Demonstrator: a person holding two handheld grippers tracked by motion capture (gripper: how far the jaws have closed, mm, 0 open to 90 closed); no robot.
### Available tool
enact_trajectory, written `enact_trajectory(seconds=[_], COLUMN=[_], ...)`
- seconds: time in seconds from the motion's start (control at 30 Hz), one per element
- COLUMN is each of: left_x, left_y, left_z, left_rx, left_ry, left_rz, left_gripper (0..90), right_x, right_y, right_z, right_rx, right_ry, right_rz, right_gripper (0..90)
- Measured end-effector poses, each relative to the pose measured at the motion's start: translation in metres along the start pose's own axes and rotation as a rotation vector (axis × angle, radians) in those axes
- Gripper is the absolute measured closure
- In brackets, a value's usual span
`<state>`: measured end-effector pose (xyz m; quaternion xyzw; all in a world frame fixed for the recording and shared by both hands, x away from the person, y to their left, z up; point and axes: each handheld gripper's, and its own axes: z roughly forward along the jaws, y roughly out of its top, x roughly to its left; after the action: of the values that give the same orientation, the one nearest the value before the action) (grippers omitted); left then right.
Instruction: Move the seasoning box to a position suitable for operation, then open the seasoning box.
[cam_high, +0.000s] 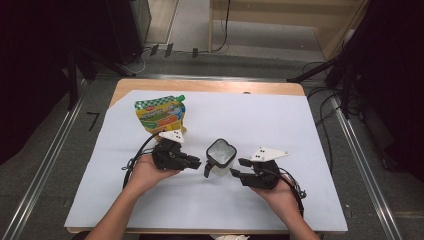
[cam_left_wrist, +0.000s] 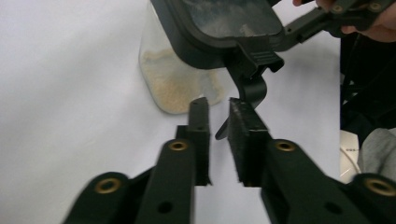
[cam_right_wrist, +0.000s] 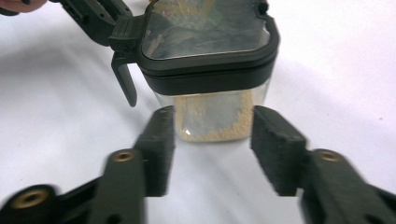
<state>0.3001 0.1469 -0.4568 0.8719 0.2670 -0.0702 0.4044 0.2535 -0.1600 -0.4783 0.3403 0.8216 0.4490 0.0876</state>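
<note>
A clear square container (cam_high: 220, 156) with a black lid and pale grains at its bottom (cam_left_wrist: 173, 84) stands mid-table. Its black latch (cam_high: 206, 170) hangs off the lid's left side. My left gripper (cam_high: 199, 162) points at that latch (cam_left_wrist: 252, 88). Its jaws (cam_left_wrist: 218, 105) stand a narrow gap apart, and the latch's tip shows in that gap with white still visible beside it. From the right, my right gripper (cam_high: 237, 167) faces the container (cam_right_wrist: 205, 37). Its jaws (cam_right_wrist: 215, 112) flank the lower body, and I cannot tell whether the pads touch the walls.
A yellow and green refill pouch (cam_high: 161, 114) lies at the back left of the white sheet (cam_high: 280, 130) that covers the wooden table. Metal rails run along both sides of the table, and cables lie on the floor behind it.
</note>
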Motion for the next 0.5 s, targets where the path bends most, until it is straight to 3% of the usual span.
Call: enact_trajectory(seconds=[0.07, 0.1, 0.23, 0.3, 0.5], left_x=[0.001, 0.001, 0.001, 0.000, -0.001], left_y=[0.001, 0.001, 0.001, 0.001, 0.001], left_z=[0.001, 0.002, 0.008, 0.011, 0.017], left_rx=[-0.003, 0.000, 0.024, 0.036, 0.034], left_ry=[-0.014, -0.016, -0.024, -0.018, -0.019], left_rz=[-0.009, -0.009, -0.011, -0.011, -0.010], left_gripper=[86.9, 90.0, 90.0, 90.0, 90.0], right_x=[-0.003, -0.005, -0.007, -0.009, -0.008], right_y=[0.002, 0.003, 0.004, 0.004, 0.006], right_z=[-0.002, -0.004, -0.004, -0.003, -0.001], right_rx=[-0.005, -0.012, 0.000, 0.008, 0.010], right_ry=[0.004, 0.016, 0.017, 0.030, 0.039], right_rz=[0.009, 0.019, 0.017, 0.040, 0.052], right_gripper=[63.2, 72.6, 81.2, 86.4, 90.0])
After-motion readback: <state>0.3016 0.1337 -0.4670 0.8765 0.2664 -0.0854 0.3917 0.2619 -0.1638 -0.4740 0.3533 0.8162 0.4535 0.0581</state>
